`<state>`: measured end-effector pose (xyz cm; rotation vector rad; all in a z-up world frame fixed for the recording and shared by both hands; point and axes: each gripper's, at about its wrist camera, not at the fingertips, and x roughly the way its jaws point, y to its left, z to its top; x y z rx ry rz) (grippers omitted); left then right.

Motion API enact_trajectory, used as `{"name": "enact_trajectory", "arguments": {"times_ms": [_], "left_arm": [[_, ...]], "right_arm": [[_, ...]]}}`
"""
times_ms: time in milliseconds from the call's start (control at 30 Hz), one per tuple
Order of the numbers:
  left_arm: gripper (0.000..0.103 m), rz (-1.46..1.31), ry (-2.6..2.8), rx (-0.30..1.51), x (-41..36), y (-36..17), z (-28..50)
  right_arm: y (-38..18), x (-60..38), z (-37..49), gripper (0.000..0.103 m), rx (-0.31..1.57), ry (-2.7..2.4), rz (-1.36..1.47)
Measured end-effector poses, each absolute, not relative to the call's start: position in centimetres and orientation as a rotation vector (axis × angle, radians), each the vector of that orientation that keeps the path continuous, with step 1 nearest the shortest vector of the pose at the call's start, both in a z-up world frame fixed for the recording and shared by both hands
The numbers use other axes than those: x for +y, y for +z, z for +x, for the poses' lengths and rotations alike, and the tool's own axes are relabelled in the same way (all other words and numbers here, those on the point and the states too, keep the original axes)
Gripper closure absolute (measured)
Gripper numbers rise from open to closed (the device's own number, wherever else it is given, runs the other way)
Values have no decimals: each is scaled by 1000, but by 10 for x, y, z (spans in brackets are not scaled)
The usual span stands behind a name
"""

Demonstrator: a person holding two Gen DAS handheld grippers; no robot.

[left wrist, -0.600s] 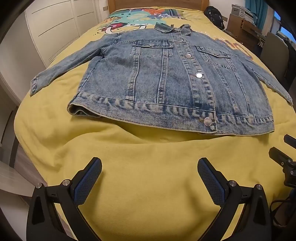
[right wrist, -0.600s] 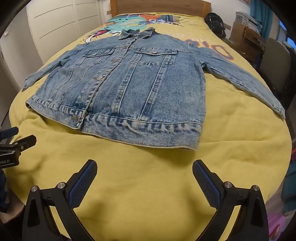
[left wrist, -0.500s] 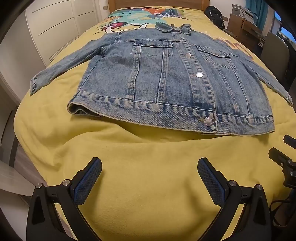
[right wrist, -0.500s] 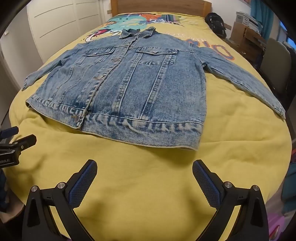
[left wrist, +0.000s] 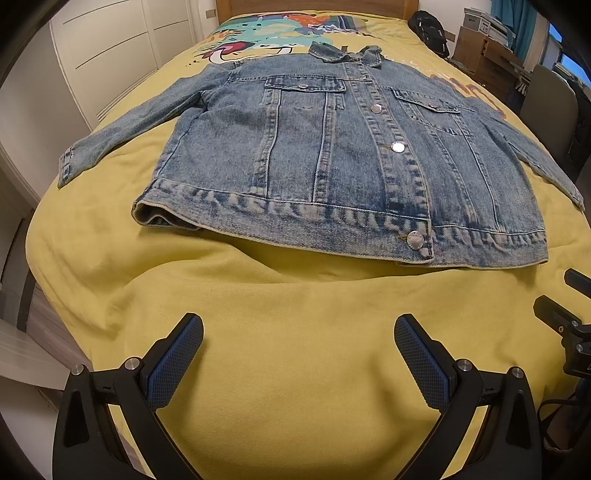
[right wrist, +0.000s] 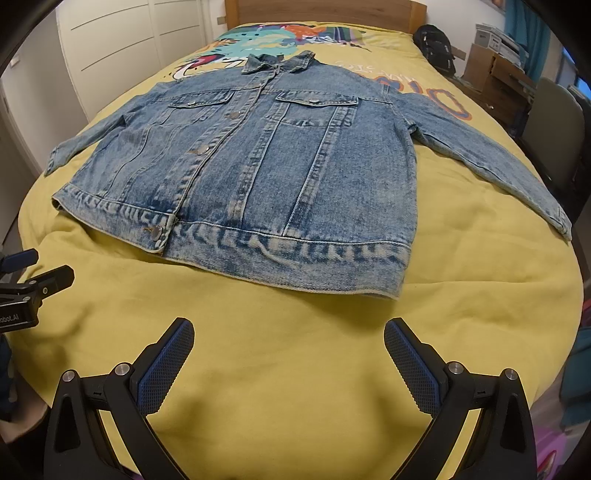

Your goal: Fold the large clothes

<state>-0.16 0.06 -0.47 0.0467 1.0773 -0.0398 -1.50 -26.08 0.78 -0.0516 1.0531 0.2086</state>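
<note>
A blue denim jacket (left wrist: 332, 158) lies flat and buttoned, front up, on the yellow bed cover (left wrist: 295, 369), sleeves spread out to both sides and collar toward the headboard. It also shows in the right wrist view (right wrist: 266, 177). My left gripper (left wrist: 298, 347) is open and empty, hovering over the cover in front of the jacket's hem. My right gripper (right wrist: 289, 350) is open and empty, also in front of the hem, to the right of the left one. Each gripper's tip shows at the edge of the other's view.
The bed has a wooden headboard (right wrist: 325, 11). White wardrobe doors (left wrist: 110, 55) stand along the left. A black bag (right wrist: 436, 48), boxes and a chair (right wrist: 554, 125) are on the right of the bed. The bed's foot edge drops off near the grippers.
Both grippers have edged slightly toward the jacket; the jacket looks a little nearer. Jaws stay open.
</note>
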Motion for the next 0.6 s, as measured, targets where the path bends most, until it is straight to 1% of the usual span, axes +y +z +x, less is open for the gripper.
{"name": "enact_trajectory", "arguments": {"times_ms": [600], "left_arm": [[1,34,-50,1091,-2,-8,-1]], "right_arm": [[8,-260,-15,0,1055,207,-52]]}}
